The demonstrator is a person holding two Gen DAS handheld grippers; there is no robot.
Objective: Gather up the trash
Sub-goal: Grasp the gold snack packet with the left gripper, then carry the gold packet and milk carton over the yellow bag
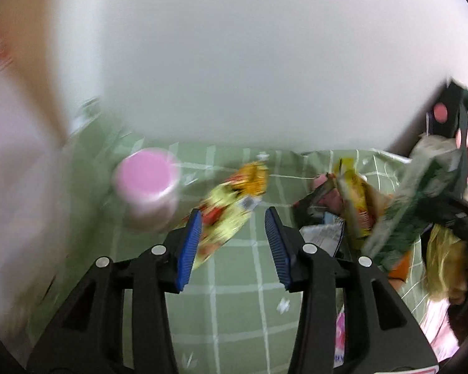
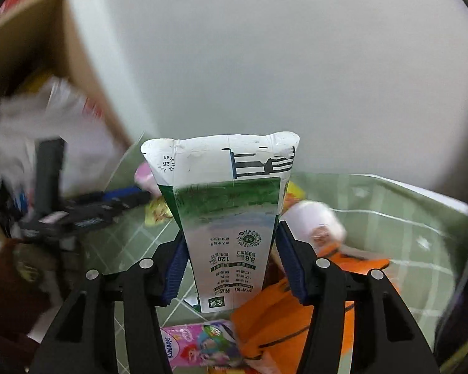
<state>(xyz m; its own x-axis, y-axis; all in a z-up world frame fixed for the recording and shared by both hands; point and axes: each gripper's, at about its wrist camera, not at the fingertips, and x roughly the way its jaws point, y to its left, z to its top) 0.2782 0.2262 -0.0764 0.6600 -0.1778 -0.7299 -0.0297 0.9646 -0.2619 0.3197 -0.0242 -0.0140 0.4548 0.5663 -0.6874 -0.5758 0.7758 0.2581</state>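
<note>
Milk carton (image 2: 226, 218) between right gripper (image 2: 229, 257) pads

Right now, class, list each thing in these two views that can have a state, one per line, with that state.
Left gripper: open, empty, above the cloth.
Right gripper: shut on the milk carton.
Milk carton: flattened, held off the cloth.
Yellow wrapper: crumpled, lying on the green cloth.
Pink-capped bottle: capped, standing.
Cardboard box: open, trash inside.
Tissue pack: lying flat.
</note>
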